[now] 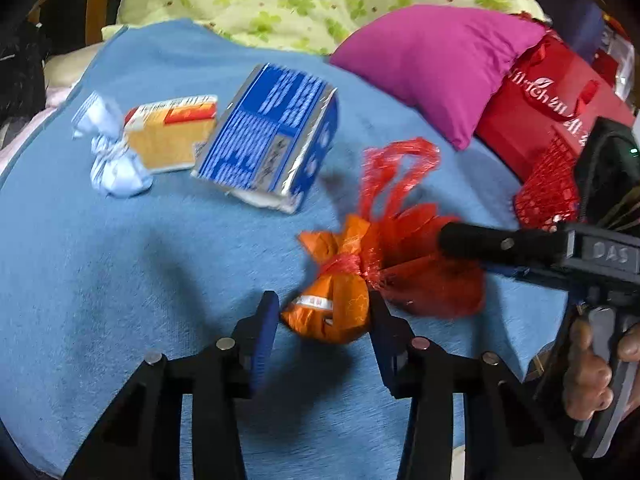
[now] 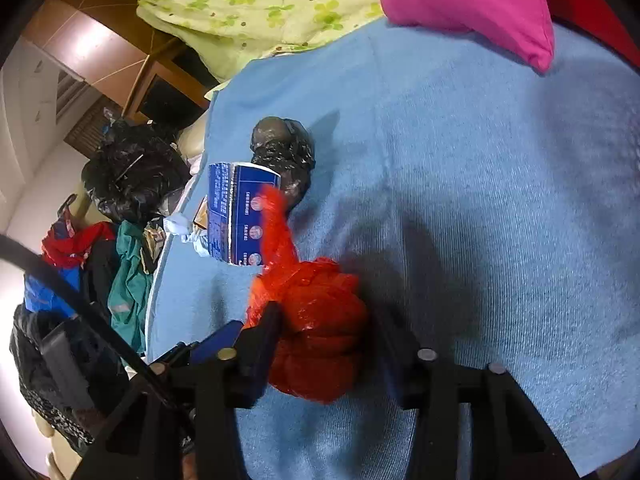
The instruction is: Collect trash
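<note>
Down on the blue blanket (image 1: 120, 260), a knotted red plastic bag (image 1: 432, 276) lay with an orange wrapper bundle (image 1: 340, 308) tied against it, the pair's long axis running from about eight o'clock to two o'clock in the left wrist view, the bag's twisted handles (image 1: 396, 172) pointing up toward twelve. The left gripper (image 1: 324, 312) stood narrowed around the orange bundle, its right pad touching it; whether the left pad pressed was hard to tell through the blur. The right gripper (image 2: 324, 340) was closed on the red bag's body, both pads against the plastic, the tail trailing toward eleven o'clock. At ten o'clock lay a blue carton (image 1: 268, 132), a yellow box (image 1: 172, 136) and crumpled white paper (image 1: 112, 152). A black bag (image 2: 284, 152) sat beyond the carton.
</note>
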Tool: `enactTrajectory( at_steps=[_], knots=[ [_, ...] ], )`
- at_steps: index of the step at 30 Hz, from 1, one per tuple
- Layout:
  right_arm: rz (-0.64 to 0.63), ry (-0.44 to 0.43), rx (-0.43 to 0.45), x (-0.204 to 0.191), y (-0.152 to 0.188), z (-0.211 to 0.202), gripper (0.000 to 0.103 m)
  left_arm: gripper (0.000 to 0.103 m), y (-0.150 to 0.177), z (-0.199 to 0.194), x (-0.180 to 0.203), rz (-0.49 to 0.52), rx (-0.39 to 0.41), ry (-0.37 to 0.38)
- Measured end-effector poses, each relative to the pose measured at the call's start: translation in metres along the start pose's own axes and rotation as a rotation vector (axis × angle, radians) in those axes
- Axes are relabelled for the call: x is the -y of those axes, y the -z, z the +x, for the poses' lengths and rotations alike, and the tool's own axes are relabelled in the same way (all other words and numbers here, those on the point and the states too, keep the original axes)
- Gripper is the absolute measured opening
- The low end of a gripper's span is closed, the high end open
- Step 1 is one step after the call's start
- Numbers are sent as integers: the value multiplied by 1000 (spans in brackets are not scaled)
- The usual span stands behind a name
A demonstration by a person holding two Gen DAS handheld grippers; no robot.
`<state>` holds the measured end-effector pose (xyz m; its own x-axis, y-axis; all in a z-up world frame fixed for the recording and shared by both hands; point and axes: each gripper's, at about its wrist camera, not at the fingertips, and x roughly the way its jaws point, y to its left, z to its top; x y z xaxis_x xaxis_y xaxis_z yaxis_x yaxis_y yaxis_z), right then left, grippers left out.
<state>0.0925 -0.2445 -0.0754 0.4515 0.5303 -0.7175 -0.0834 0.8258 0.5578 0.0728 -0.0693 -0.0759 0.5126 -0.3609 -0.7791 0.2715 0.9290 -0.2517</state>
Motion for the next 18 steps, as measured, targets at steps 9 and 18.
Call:
enactTrajectory(
  at_steps=[9,18],
  knots=[
    [16,67,68,12,-8,-18,47,42,1,-7,-11,-5,15,-41],
    [25,42,15,12,-5,-9,60,63,-4,-13,-10,5,47,-63]
  ],
)
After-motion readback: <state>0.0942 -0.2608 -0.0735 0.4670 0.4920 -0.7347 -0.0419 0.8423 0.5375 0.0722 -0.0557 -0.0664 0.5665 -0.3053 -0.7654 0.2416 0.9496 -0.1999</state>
